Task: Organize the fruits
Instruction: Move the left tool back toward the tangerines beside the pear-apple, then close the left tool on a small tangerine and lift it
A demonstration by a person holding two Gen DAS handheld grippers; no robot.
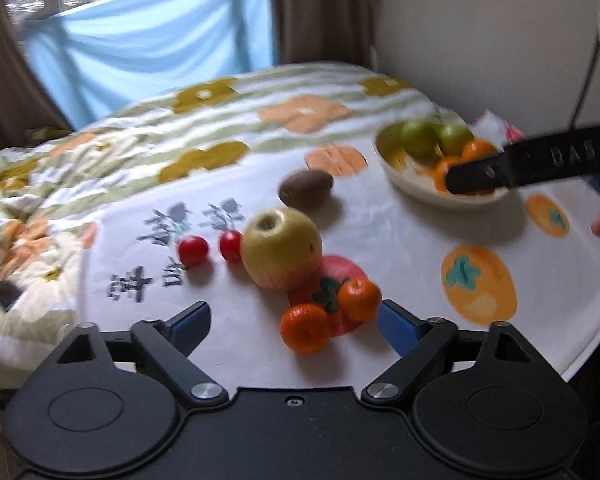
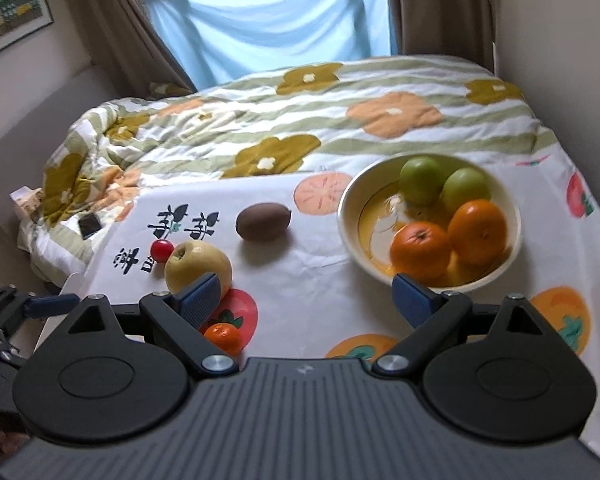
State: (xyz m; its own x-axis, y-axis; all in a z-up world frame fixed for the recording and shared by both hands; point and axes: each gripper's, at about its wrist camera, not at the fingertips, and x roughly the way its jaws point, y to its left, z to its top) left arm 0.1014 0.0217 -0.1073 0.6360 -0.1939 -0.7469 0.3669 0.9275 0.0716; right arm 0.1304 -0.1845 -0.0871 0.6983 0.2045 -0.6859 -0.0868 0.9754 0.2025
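Left gripper (image 1: pixel 292 320) is hovering with its fingers spread wide, nothing between them, and two small oranges (image 1: pixel 305 328) are sitting just ahead of the tips. Beyond them an apple (image 1: pixel 281 252) is hiding part of one of the two cherry tomatoes (image 1: pixel 193 250); a kiwi (image 1: pixel 306 188) is lying farther out. Right gripper (image 2: pixel 306 298) is gaping open too, its left finger covering the apple's lower edge. The bowl (image 2: pixel 348 216), ahead-right of it, is holding two oranges and two green fruits. Everything is resting on a fruit-printed tablecloth (image 2: pixel 320 264), with a flowered quilt (image 2: pixel 300 120) and curtains behind, blurred in the left view.
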